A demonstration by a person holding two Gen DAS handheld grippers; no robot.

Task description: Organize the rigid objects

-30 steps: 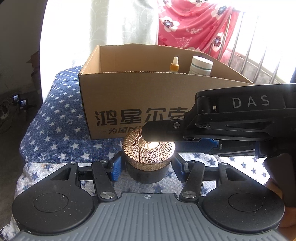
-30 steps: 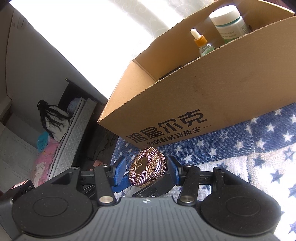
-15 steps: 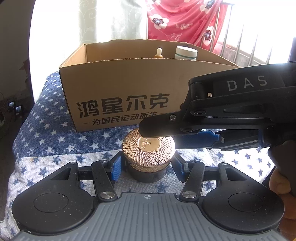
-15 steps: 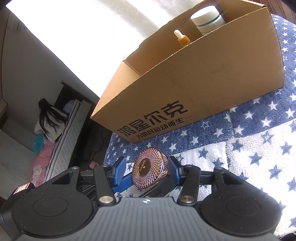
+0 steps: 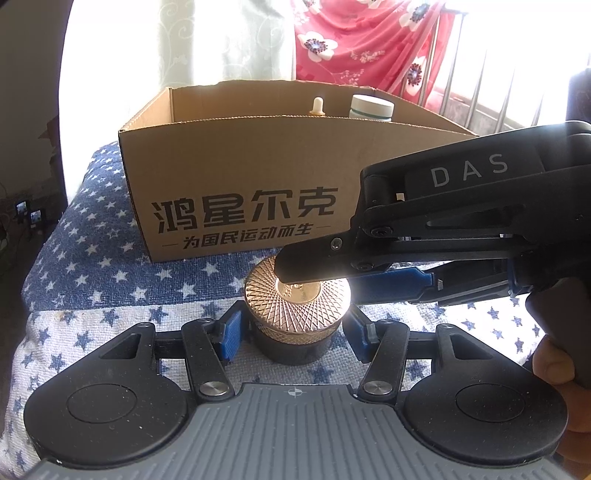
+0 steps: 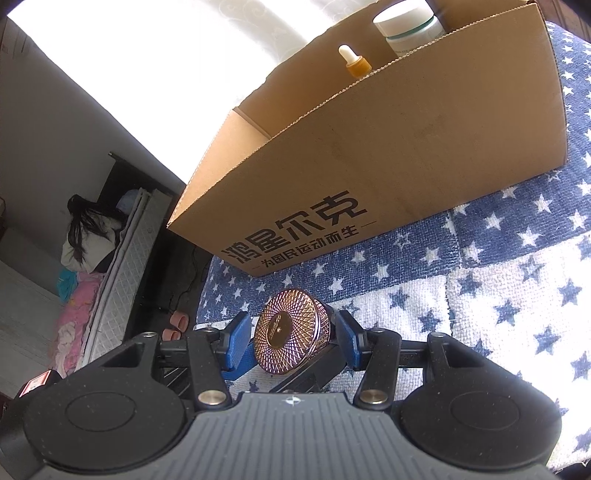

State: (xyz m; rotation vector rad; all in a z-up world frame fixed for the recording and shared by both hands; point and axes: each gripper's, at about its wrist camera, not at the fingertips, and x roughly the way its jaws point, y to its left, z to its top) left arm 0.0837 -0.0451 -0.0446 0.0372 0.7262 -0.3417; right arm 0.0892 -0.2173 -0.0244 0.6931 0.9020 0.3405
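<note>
A dark jar (image 5: 291,347) with a gold patterned lid (image 5: 295,310) stands on the star-patterned cloth (image 5: 92,258), just in front of the cardboard box (image 5: 240,166). My left gripper (image 5: 293,332) is shut on the jar's dark body, one blue pad on each side. Reaching in from the right, my right gripper (image 5: 321,277) is shut on the lid. In the right wrist view the lid (image 6: 288,332) sits tilted between the right gripper's (image 6: 293,341) blue pads. Whether the jar rests on the cloth or hangs just above it cannot be told.
Inside the box (image 6: 406,147) stand an amber dropper bottle (image 6: 354,62) and a white-capped tub (image 6: 406,26). The cloth drops off at its left edge, with floor and a mattress (image 6: 122,266) below. A red floral curtain (image 5: 362,40) and window bars hang behind. A hand (image 5: 554,365) holds the right gripper.
Both grippers stay closed on the jar. Both views have shifted a little, so the box looks slightly farther back and more cloth shows on the right.
</note>
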